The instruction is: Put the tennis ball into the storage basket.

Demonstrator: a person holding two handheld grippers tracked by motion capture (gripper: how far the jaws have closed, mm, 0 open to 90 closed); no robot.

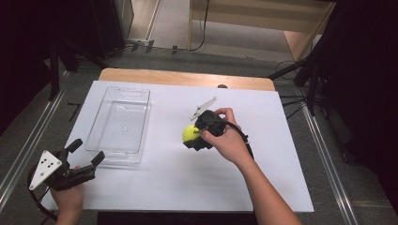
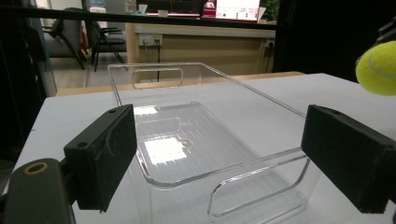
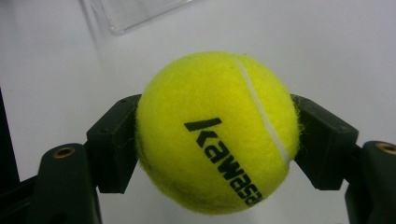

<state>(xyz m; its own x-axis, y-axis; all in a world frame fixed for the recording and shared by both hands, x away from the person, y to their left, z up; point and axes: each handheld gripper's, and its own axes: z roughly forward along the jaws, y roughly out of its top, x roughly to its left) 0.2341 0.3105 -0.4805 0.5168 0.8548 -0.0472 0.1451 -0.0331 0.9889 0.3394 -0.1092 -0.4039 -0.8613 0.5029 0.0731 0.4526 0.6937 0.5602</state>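
A yellow tennis ball (image 1: 189, 133) with black lettering sits between the jaws of my right gripper (image 1: 193, 136), near the middle of the white table. In the right gripper view the ball (image 3: 217, 133) is pressed on both sides by the black pads (image 3: 114, 144). In the left gripper view the ball (image 2: 378, 67) appears at the far right edge. A clear plastic bin (image 1: 119, 123) lies empty left of the ball. My left gripper (image 1: 87, 152) is open at the table's front left corner, pointing at the bin's (image 2: 205, 135) near end, jaws wide apart.
The white board (image 1: 187, 187) covers a wooden table whose far edge (image 1: 187, 77) shows. Metal rails (image 1: 28, 140) run along both sides. Dark stands and cables sit at the back right.
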